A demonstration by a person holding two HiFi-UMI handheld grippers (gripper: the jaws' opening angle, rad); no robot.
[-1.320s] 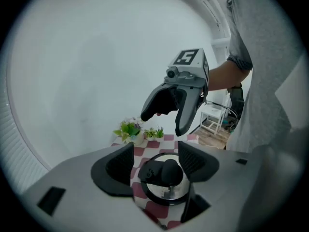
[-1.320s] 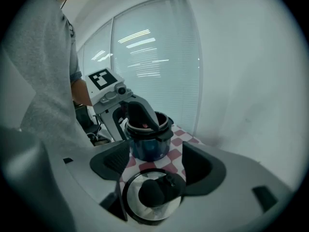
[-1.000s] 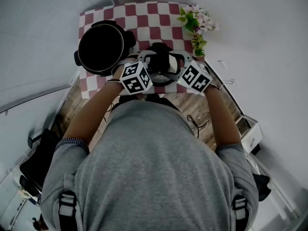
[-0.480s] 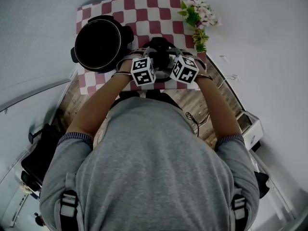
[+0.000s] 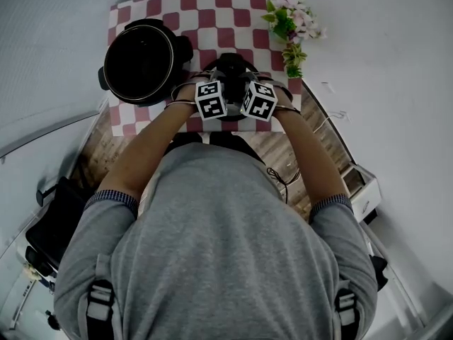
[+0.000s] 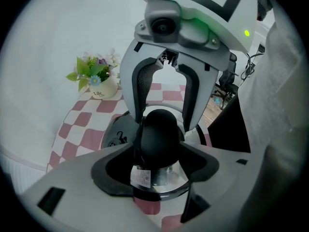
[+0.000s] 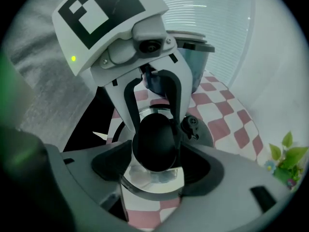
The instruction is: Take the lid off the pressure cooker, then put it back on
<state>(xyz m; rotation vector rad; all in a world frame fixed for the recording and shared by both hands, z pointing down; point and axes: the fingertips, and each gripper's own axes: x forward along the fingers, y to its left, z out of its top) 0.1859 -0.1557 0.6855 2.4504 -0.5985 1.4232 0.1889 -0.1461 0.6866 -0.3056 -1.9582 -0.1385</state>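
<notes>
- lid [image 6: 166,180] knob [image 6: 159,134] seems clamped by left gripper [image 6: 159,156] and right gripper [image 7: 157,161], fingers [image 6: 83,180] wide; the right's just closing.
- checkered counter [image 5: 148,6], open pressure cooker [image 5: 139,62], flowers [image 5: 290,23], wooden floor [image 5: 283,147].

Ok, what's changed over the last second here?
Both grippers came down and closer together, lowering the lid toward the checkered cloth right of the open pot. The left gripper is clamped on the lid's black knob. On the right gripper, the fingers around that knob have just been closing. Whether the lid rests on the cloth yet, I cannot tell. Pot, cloth and flowers are where they were.
</notes>
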